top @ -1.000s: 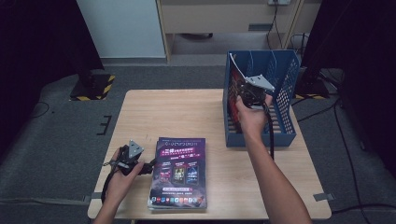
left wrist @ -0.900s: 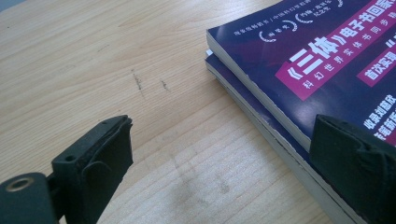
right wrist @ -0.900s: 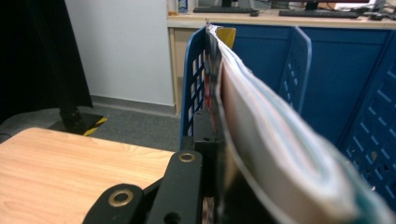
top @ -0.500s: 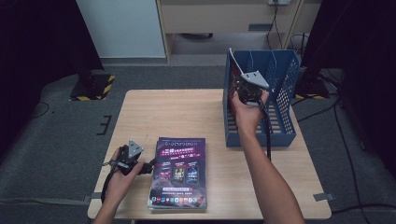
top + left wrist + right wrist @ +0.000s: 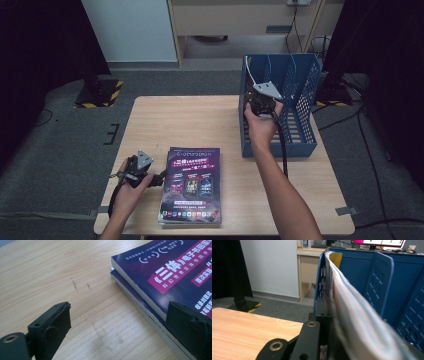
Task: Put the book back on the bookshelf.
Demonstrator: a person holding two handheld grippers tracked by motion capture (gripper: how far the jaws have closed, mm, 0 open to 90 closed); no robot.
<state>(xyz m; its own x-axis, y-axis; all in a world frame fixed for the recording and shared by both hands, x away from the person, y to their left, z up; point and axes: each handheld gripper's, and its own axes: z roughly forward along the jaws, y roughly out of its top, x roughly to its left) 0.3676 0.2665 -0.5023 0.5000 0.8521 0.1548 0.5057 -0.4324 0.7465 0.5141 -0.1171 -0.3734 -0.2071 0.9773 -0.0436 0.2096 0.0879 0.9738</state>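
Two purple-covered books lie stacked (image 5: 192,185) at the table's front edge, and the stack's corner (image 5: 175,272) is close in the left gripper view. My left gripper (image 5: 161,179) rests low at the stack's left edge and is open (image 5: 120,315); one jaw is over bare wood, the other over the top cover. My right gripper (image 5: 261,99) is held up at the near left corner of the blue file rack (image 5: 280,150). It is shut (image 5: 323,315) on an upright book (image 5: 352,315), whose page edges run along the rack's left wall (image 5: 384,277).
The rack stands at the table's right side and has perforated dividers. The wooden tabletop (image 5: 190,122) lies bare between the rack and the stack. A cable trails from my right gripper down the forearm. Beyond the table are grey floor and a desk.
My right hand has shifted slightly left along the rack's near corner with the book still in its jaws. The left hand and the stack have not moved.
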